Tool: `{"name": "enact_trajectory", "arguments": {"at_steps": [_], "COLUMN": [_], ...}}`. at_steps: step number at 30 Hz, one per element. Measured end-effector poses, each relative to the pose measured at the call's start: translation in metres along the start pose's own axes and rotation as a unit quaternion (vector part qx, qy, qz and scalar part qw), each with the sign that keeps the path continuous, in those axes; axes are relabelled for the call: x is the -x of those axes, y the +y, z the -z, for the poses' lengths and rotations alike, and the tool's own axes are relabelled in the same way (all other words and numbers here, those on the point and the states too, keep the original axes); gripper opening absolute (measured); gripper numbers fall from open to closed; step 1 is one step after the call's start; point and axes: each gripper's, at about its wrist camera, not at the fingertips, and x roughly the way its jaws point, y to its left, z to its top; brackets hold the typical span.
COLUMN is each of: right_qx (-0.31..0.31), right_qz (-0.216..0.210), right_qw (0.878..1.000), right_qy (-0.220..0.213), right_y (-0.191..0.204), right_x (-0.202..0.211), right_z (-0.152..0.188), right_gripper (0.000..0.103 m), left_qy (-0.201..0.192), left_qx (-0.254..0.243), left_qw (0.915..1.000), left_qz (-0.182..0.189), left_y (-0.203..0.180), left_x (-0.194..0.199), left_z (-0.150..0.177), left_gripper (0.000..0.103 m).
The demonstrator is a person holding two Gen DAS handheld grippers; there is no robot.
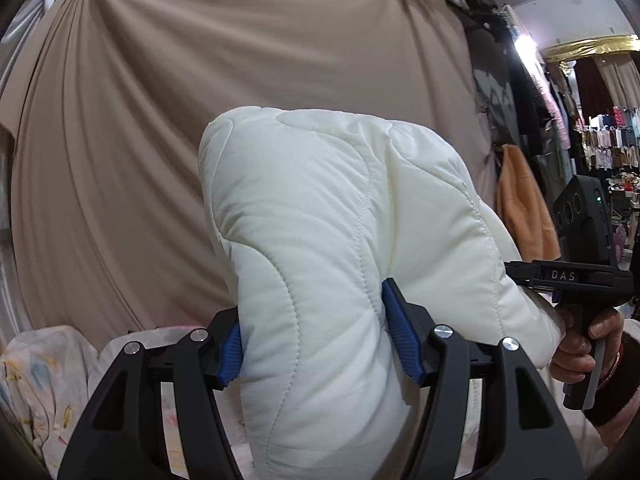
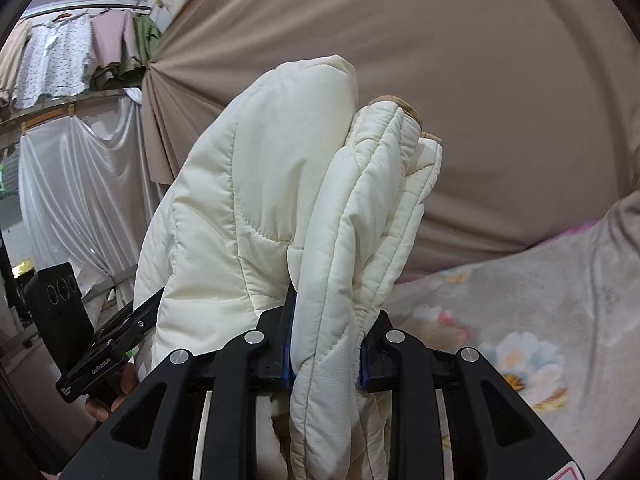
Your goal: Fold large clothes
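Observation:
A cream-white quilted puffer jacket (image 1: 320, 220) is held up in the air by both grippers. My left gripper (image 1: 316, 336) is shut on a thick fold of it, blue pads pressed into the padding on each side. My right gripper (image 2: 326, 360) is shut on another bunched fold of the jacket (image 2: 256, 184), whose tan-trimmed edge (image 2: 404, 108) stands up above the fingers. The right gripper also shows at the right of the left wrist view (image 1: 576, 280), held by a hand. The left gripper's body shows at the lower left of the right wrist view (image 2: 100, 344).
A beige cloth backdrop (image 1: 200, 100) hangs behind. A floral bedsheet (image 2: 520, 320) covers the surface below. Hung clothes (image 2: 60, 60) and a white drape (image 2: 80, 192) stand at the left, and shop racks (image 1: 600, 140) at the far right.

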Motion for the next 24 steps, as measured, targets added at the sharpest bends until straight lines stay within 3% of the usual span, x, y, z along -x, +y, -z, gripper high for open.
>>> {"name": "enact_trajectory", "arguments": {"at_steps": [6, 11, 12, 13, 15, 21, 24], "right_qx": [-0.064, -0.112, -0.117, -0.121, -0.134, -0.185, -0.146], "right_qz": [0.02, 0.082, 0.093, 0.092, 0.077, 0.079, 0.097], "right_qw": [0.994, 0.975, 0.97, 0.97, 0.97, 0.962, 0.975], "right_qy": [0.085, 0.176, 0.19, 0.191, 0.188, 0.186, 0.14], "right_y": [-0.063, -0.127, -0.137, -0.147, -0.16, -0.17, -0.145], "right_x": [-0.103, -0.168, -0.174, -0.176, -0.175, -0.154, -0.115], "right_z": [0.056, 0.124, 0.135, 0.144, 0.151, 0.143, 0.12], "right_gripper": [0.024, 0.024, 0.025, 0.026, 0.029, 0.04, 0.041], "left_qy": [0.095, 0.207, 0.223, 0.213, 0.2, 0.214, 0.206], "left_qx": [0.044, 0.074, 0.076, 0.072, 0.063, 0.083, 0.082], "left_qw": [0.9945, 0.9755, 0.9716, 0.974, 0.9774, 0.9722, 0.973], "left_qz": [-0.011, -0.016, -0.018, -0.023, -0.028, -0.049, -0.065], "left_y": [0.048, 0.071, 0.072, 0.072, 0.07, 0.076, 0.076], "left_x": [-0.09, -0.166, -0.175, -0.177, -0.17, -0.154, -0.122], "left_z": [0.08, 0.173, 0.189, 0.199, 0.205, 0.194, 0.17], "left_gripper": [0.059, 0.053, 0.055, 0.055, 0.061, 0.068, 0.077]}}
